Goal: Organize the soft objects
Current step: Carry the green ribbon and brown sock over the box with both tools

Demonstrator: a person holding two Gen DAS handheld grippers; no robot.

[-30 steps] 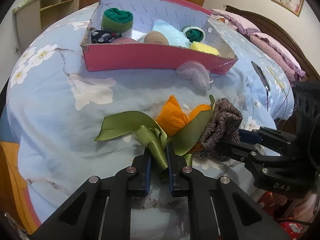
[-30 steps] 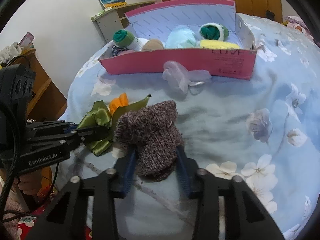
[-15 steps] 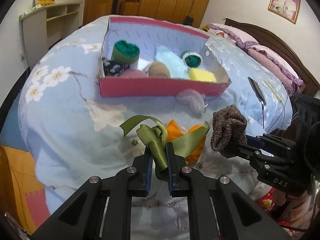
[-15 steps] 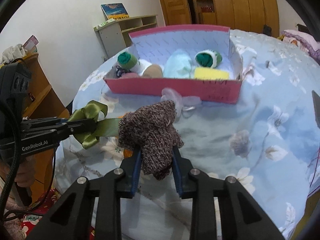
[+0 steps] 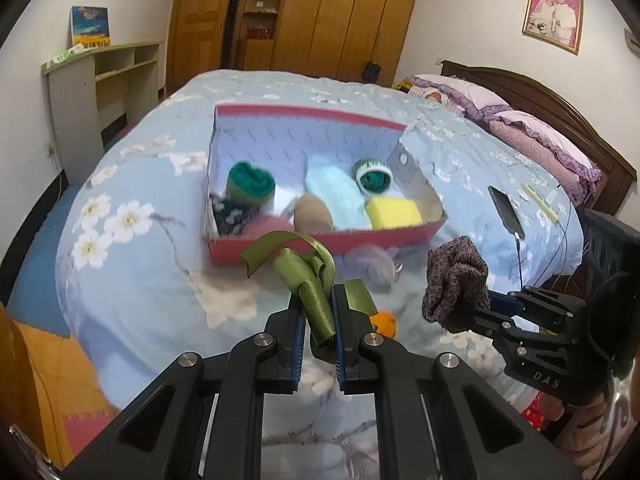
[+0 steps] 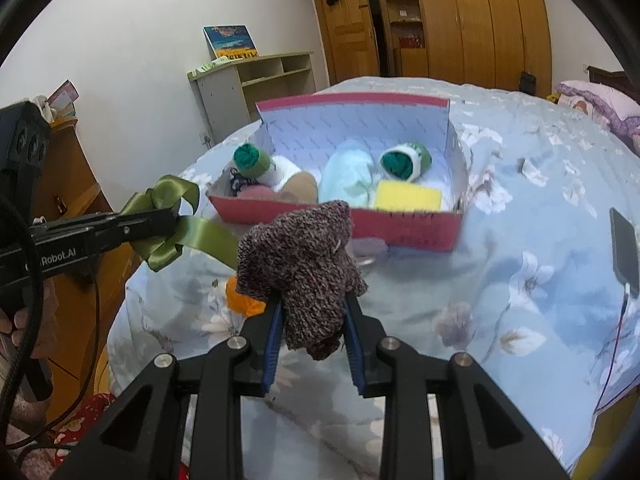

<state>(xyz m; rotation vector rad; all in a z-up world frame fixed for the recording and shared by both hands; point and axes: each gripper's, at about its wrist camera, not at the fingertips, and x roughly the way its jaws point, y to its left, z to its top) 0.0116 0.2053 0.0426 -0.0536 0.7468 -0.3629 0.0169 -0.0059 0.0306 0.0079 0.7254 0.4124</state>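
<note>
Currently both grippers are loaded and held above the bed. Left gripper (image 5: 319, 320): jaws narrow, pinching a green satin ribbon bow (image 5: 306, 276) at its knot; loops and tails stick out loose. Judged very light and slippery, so a hold at the bunched knot (as now) looks safer than at a tail, which could slide out. Right gripper (image 6: 312, 320): jaws set wider, clamped on a brown knit sock bundle (image 6: 304, 264) at its lower end, the bulk standing up past the fingertips. Judged light, soft, compressible, w/ good friction; a grip across the thick middle should hold, though the roll may come undone if taken by an edge.

Below, on the bedspread (image 6: 520, 264) (pale blue, floral, soft and uneven, so items will settle, not slide): an orange cloth piece (image 5: 384, 322) and, just beside the box front, a lilac gauzy item (image 5: 370, 260), both not yet boxed.

Farther on, the pink cardboard box (image 5: 320, 246), open-topped, holds two green rolls, a pale blue piece, a yellow sponge-like block, tan, pink and dark items; free space approx. at the back. A phone (image 5: 505, 210) on a cable lies right of the box.

Beyond: shelf unit (image 5: 100, 92), wooden wardrobe (image 5: 340, 16), pillows at the headboard.
</note>
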